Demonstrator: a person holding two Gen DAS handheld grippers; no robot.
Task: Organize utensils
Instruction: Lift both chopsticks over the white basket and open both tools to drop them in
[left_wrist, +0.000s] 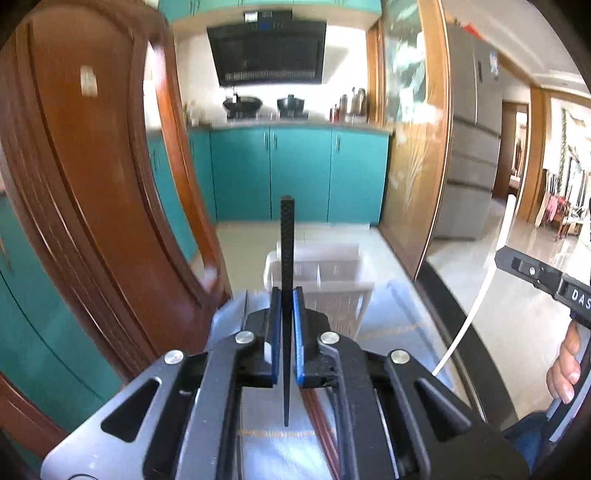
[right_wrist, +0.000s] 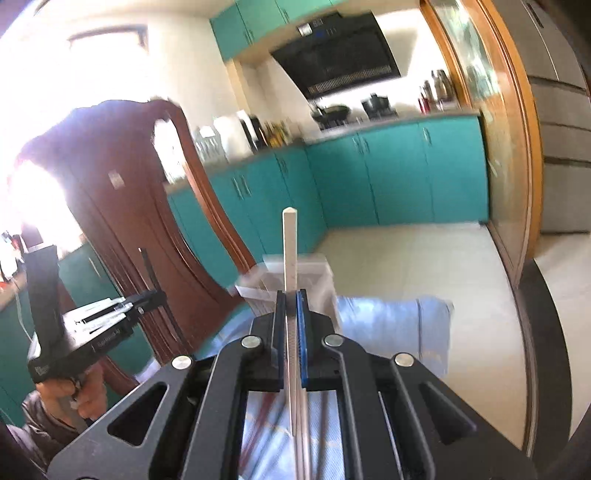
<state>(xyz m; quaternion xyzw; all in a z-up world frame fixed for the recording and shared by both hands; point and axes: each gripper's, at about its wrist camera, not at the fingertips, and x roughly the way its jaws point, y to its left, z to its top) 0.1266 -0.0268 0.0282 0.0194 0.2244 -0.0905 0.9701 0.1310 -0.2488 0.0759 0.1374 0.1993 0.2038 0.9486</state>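
Item 1. Left gripper (left_wrist: 285, 306): blue-padded jaws pressed narrow on a black, textured, tapered chopstick (left_wrist: 287, 236). The stick stands nearly upright in the left wrist view, blunt square end at centre frame, thin tip pointing down toward the bottom of the frame below the pads.

Item 2. Right gripper (right_wrist: 291, 304): jaws likewise drawn close on a white, square-sectioned chopstick (right_wrist: 290, 243). Long axis runs up the middle of the right wrist view, blunt end uppermost, narrow end low in frame. The same white stick shows as a long curve at the right edge of the left wrist view.

Item 3. Translucent white plastic utensil holder with divided compartments (left_wrist: 325, 273): stands on the worktop just beyond both grippers, at centre frame in each view, directly behind each held stick. In the right wrist view it (right_wrist: 314, 273) is blurred; which compartment lies in line with either stick cannot be told.

Item 4. Pale blue cloth (right_wrist: 391, 317) over the glass worktop (left_wrist: 410, 325): lies beneath the holder. Reddish-brown sticks (left_wrist: 321, 424), probably further chopsticks, lie on it below the jaws.

Relation governing the next move: holder ahead of and lower than both grippers, each about equally near. Each stick's thin end already points downward, so entry tip-first looks the natural course.

Item 5. Carved brown wooden chair back (left_wrist: 92, 166): left of frame, beside the worktop.
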